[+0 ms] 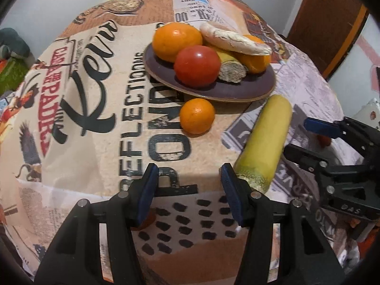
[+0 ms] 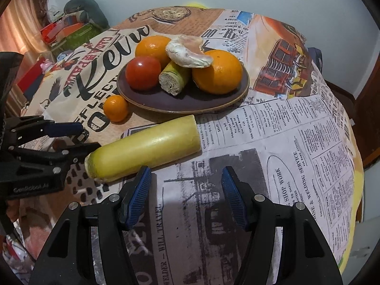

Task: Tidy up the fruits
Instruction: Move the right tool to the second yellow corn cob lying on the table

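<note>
Both wrist cameras look steeply down from close above the table (image 1: 99, 123), side by side, sharing the plate (image 1: 249, 87) and yellow cylinder (image 2: 147, 147).

Two black plastic grippers (image 1: 188, 197) (image 2: 186, 198) with ribbed blue-padded jaws, silver pivot screws (faint white lettering on the bodies)

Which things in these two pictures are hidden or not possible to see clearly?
- Left wrist view: an orange thing sits behind the left tongs; only an edge shows.
- Left wrist view: the second big orange is mostly covered by the pale root.
- Both views: the plate hides the tablecloth print.
</note>
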`<state>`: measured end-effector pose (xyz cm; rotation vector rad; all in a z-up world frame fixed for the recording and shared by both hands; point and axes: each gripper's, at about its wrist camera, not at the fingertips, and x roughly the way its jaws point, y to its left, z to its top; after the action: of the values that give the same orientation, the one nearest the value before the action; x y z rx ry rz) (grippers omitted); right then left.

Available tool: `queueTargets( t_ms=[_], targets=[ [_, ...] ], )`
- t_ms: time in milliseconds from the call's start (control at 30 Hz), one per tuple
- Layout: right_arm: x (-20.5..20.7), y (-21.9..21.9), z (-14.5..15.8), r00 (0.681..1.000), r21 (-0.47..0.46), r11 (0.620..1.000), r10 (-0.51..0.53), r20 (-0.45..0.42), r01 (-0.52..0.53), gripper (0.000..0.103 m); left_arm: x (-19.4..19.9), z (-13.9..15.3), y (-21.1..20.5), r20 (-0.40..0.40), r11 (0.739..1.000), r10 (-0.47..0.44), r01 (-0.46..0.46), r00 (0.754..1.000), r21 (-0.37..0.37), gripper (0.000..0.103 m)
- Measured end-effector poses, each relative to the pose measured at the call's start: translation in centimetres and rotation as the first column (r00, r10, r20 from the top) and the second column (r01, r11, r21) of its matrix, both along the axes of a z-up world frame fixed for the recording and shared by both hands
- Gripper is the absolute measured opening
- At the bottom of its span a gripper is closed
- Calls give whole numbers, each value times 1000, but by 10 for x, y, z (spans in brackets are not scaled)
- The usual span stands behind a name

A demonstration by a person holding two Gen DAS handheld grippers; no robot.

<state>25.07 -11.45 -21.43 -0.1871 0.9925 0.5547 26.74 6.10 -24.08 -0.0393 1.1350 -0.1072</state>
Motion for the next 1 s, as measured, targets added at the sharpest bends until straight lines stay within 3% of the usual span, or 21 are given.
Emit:
queueTargets(
  t_ms=[367,600,800,1000],
  targets=[
    [5,-19,8,999,10,999,-49,10,49,58,-5,2,-32,8,999,-43,43,999,15,54],
    [11,-27,17,998,30,997,-70,9,70,58,-5,2,-44,14,998,-46,46,999,-46,54],
    [9,-11,19,1000,51,998,-26,-1,27,58,-7,11,-20,35,997,35,-32,999,-76,54],
    [13,14,6,1000,49,999,6,-29,-5,65,-15,23,16,62,992,108,-104,992,-73,54]
  ],
)
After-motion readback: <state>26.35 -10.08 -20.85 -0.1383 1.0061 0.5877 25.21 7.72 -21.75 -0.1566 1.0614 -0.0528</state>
